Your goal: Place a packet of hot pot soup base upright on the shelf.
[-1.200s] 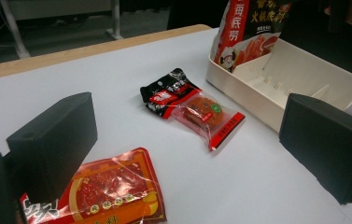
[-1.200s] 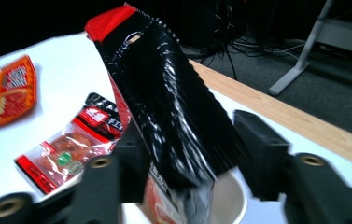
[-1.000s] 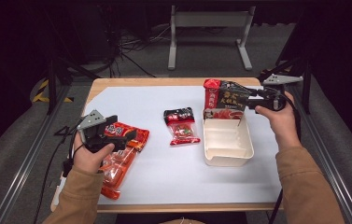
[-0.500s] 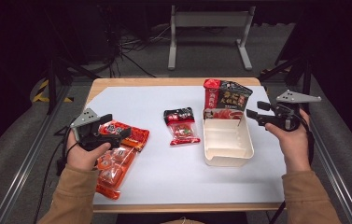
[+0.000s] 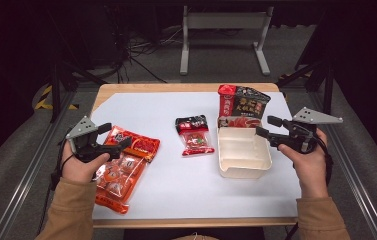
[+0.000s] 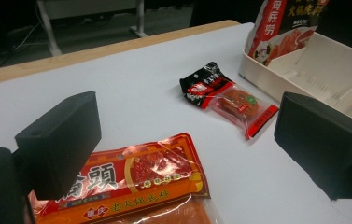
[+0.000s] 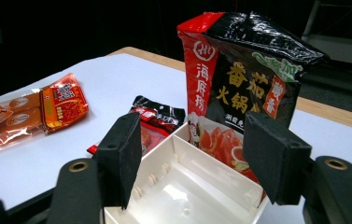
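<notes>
Orange-red film is what sits under our left gripper (image 5: 112,143): the big orange packet (image 5: 123,164) lies near the table's (image 5: 186,195) left edge, long axis running from the front-left corner up toward the centre, its far end just below the jaws. Jaws stand apart, nothing between them, so we judge the next grab is a short drop straight down onto that far end, across the packet's width.

Right gripper (image 5: 268,130) hangs at the right edge of the white tray (image 5: 243,169), jaws spread and empty too. The black-and-red pouch (image 5: 242,106) stands upright in the tray's far compartment, touching the back wall; near compartment bare. The small red sachet (image 5: 194,135) lies mid-table, betw. packet and tray, touching neither, somewhat nearer the tray. Left hand is clearly nearer the packet; right is well apart from it.

Views differ: the left gripper view gives the packet's printed end (image 6: 131,179) right betw. and below the pads, w/ the sachet (image 6: 227,97) beyond. The right gripper view gives the tray's divider (image 7: 183,135) and the pouch face (image 7: 243,79), which the high view flattens.
</notes>
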Action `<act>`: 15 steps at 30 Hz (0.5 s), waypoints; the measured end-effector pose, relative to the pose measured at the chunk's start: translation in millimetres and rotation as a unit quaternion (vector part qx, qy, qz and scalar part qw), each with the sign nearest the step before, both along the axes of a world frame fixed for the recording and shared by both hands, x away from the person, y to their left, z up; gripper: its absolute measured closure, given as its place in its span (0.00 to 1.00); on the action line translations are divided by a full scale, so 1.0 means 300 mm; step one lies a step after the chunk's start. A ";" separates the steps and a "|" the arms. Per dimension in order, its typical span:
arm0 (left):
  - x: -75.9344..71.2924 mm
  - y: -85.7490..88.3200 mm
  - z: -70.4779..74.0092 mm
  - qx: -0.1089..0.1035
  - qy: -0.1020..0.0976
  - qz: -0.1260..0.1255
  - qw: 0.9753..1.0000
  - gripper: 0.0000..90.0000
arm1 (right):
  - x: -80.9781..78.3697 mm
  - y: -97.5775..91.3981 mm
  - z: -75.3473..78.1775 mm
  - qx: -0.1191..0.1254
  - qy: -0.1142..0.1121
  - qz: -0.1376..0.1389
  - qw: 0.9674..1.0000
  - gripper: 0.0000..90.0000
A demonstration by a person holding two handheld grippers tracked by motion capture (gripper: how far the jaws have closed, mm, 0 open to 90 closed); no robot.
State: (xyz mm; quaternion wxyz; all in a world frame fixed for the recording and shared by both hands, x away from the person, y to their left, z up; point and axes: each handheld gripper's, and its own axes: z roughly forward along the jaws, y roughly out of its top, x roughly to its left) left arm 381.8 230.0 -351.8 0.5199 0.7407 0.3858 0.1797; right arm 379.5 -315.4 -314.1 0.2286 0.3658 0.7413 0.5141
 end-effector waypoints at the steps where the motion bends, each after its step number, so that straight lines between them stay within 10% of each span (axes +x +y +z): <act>1: 0.004 -0.002 -0.005 0.000 0.003 -0.002 1.000 0.09 | -0.002 0.001 0.000 -0.003 0.000 -0.001 1.000 0.42; 8: 0.063 0.026 -0.016 0.047 0.020 -0.023 0.998 0.13 | -0.007 -0.010 -0.014 -0.010 0.001 0.006 1.000 0.42; 15: 0.142 0.120 -0.058 0.033 0.060 -0.001 0.998 0.14 | 0.000 -0.005 -0.025 -0.012 0.006 0.011 1.000 0.42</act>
